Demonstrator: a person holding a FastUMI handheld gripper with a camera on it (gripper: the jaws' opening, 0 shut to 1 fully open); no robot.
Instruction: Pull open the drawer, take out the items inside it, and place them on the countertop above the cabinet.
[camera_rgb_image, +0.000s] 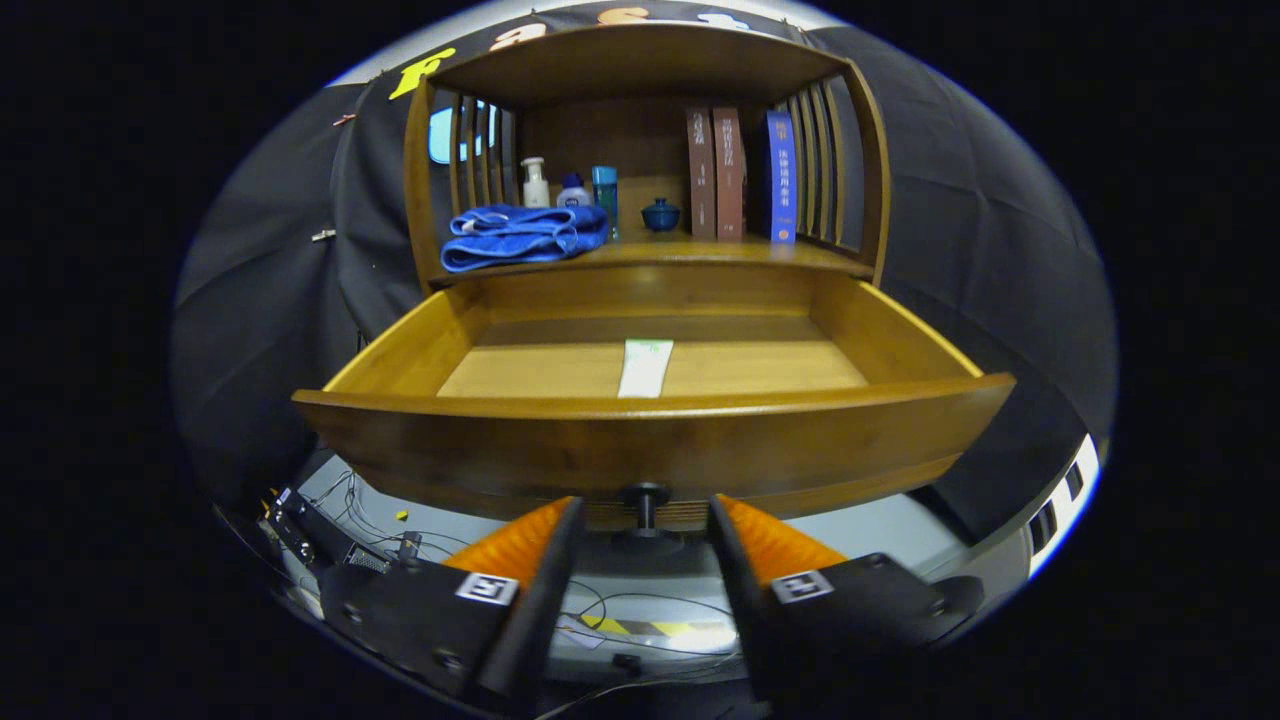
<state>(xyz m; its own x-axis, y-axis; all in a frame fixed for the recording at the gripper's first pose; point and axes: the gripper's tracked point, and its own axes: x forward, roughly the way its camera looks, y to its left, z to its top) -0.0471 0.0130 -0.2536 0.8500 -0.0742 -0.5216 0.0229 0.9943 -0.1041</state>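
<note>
One item is left in the open drawer (655, 440): a flat white tube (645, 367), lying at twelve o'clock from our gripper (645, 520), long axis running straight away from us. Our fingers stand apart around the knob (645, 497), gripping nothing.

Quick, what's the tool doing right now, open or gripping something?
Tool: open, holding nothing; its fingers straddle the small dark round knob of the pulled-out wooden drawer without pressing it.

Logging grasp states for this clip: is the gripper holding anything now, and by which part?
Nothing is held. The gripper is open, its fingers standing either side of the drawer knob without pressing on it.
</note>
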